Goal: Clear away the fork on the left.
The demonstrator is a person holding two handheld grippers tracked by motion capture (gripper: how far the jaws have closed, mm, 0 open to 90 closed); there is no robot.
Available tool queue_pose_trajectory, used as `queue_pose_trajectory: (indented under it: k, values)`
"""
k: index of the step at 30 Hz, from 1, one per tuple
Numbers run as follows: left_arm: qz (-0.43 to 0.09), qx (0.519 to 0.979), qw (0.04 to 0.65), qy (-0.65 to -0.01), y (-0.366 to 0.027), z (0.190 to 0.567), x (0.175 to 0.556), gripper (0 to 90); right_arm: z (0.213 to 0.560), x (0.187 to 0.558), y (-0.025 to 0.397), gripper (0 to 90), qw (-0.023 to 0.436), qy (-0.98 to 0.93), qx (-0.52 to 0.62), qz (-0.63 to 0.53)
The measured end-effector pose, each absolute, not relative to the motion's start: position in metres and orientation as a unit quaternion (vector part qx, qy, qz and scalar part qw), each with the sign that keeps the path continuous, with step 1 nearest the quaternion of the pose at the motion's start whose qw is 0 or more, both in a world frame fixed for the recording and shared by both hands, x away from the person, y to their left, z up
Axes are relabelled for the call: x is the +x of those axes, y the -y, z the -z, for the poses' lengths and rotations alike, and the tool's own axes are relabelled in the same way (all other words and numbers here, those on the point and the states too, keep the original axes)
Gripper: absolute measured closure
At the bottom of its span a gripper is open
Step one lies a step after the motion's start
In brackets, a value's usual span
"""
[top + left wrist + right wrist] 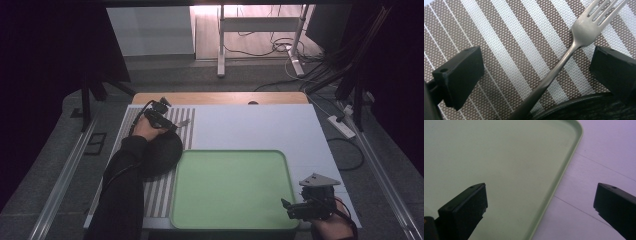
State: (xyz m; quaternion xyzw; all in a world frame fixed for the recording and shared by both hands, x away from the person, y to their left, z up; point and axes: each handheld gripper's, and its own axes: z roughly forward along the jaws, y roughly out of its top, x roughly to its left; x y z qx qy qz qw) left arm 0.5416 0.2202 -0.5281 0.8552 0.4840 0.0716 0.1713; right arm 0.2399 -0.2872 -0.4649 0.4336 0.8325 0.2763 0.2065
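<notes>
Reaching for fork (pixel 564 62) lying on striped placemat (pixel 506 50), handle tip on black plate (pixel 584 107). Left gripper (pixel 536 72) wide open, empty, straddling handle. Lower squarely, close mid-handle. Right gripper (pixel 541 205) open, empty, over green tray (pixel 499 157) edge.

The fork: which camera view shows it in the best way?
The left gripper view shows the fork best: tines, neck and handle lie sharp on the striped placemat, between the open jaws of the left gripper. In the high view it is a small silver streak beside that gripper.
</notes>
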Motion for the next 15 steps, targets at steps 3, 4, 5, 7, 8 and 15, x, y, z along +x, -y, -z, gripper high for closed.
queue_pose_trajectory:
  k: [3, 4, 5, 7, 8, 15]
  values:
    - [-0.075, 0.857, 0.176, -0.478, -0.226, 0.524, 0.541, 10.8, 0.465, 0.24, 0.287, 0.0, 0.206, -0.833, 0.433, -0.276]
    - [-0.075, 0.858, 0.179, -0.475, -0.23, 0.522, 0.541, 15.2, 0.465, 0.24, 0.287, 0.0, 0.206, -0.833, 0.433, -0.276]
    - [-0.075, 0.858, 0.179, -0.475, -0.23, 0.522, 0.541, 20.1, 0.465, 0.24, 0.287, 0.0, 0.206, -0.833, 0.433, -0.276]
    - [-0.077, 0.861, 0.187, -0.466, -0.237, 0.52, 0.539, 35.5, 0.465, 0.24, 0.287, 0.0, 0.206, -0.833, 0.433, -0.276]
    - [-0.079, 0.862, 0.187, -0.465, -0.239, 0.519, 0.539, 35.5, 0.465, 0.24, 0.287, 0.0, 0.206, -0.833, 0.433, -0.276]
    - [-0.082, 0.869, 0.202, -0.444, -0.255, 0.518, 0.533, 78.1, 0.465, 0.24, 0.287, 0.0, 0.206, -0.834, 0.432, -0.275]
